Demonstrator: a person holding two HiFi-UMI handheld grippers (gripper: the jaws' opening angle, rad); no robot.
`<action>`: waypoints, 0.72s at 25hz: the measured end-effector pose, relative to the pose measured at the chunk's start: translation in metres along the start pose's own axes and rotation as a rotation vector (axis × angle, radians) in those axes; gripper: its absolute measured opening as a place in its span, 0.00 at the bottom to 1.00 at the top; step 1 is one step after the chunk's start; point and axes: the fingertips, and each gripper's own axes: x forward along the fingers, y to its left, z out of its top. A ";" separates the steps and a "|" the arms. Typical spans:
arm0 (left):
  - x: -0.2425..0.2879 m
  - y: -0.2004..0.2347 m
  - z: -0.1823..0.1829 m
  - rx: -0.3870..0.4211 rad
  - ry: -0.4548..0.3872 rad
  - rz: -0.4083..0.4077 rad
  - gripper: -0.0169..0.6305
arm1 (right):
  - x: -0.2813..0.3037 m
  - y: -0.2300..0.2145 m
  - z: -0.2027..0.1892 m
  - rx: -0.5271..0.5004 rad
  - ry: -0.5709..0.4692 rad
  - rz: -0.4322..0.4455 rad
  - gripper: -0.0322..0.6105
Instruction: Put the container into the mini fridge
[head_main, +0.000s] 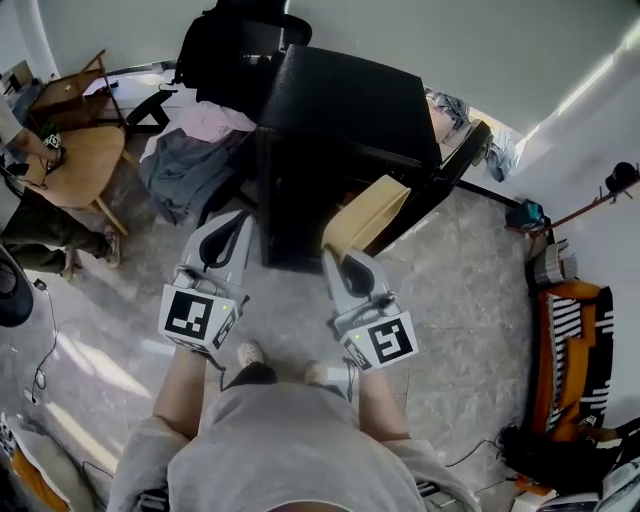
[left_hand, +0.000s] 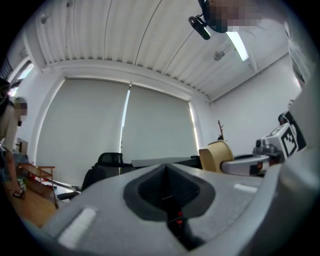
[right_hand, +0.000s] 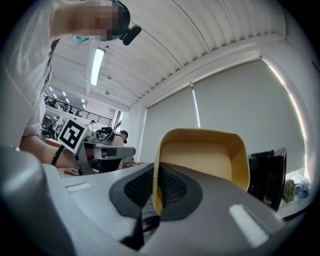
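Two grippers in play, both held out in front of the person's body. The right gripper (head_main: 345, 262) is clamped on one side wall of the tan container (head_main: 366, 214). In the right gripper view that wall runs between the pads, the container's open mouth faces the camera, and nothing shows inside. The left gripper (head_main: 230, 228) is pinched together on nothing, just beside the right one.

Container position: in the air, off every surface, at the front edge of the black mini fridge (head_main: 345, 110), not yet inside. A dark panel angled out at the fridge's right side looks like its door (head_main: 458, 168), open. The interior reads plain black from above, so the shelf layout cannot be told.

Step in hand, my judgement: the carry-in. The grip is on a thin wall only, so the container may swing.
- Keep the wrist steady and tip the container level before entry.
- Feed it low and straight through the opening, clear of the door edge.
- Seat the base flat before letting go.
- The left gripper is free to steady the door if needed.

Room: grey marbled floor (head_main: 470, 290), glossy, with a cable near its left edge. A round wooden table (head_main: 75, 165) stands toward the floor's far-left corner. A black office chair (head_main: 240, 40) and a heap of clothes (head_main: 190, 160) sit left of the fridge. White walls, drawn blinds (left_hand: 125, 125), ribbed ceiling.
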 end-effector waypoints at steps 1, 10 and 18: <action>0.002 0.004 -0.001 -0.003 0.000 -0.014 0.03 | 0.004 0.001 -0.001 -0.001 0.001 -0.012 0.06; 0.011 0.035 -0.011 -0.012 -0.002 -0.123 0.03 | 0.034 0.013 -0.019 -0.018 0.047 -0.101 0.06; 0.013 0.051 -0.024 -0.041 0.003 -0.164 0.03 | 0.053 0.021 -0.044 -0.027 0.120 -0.106 0.06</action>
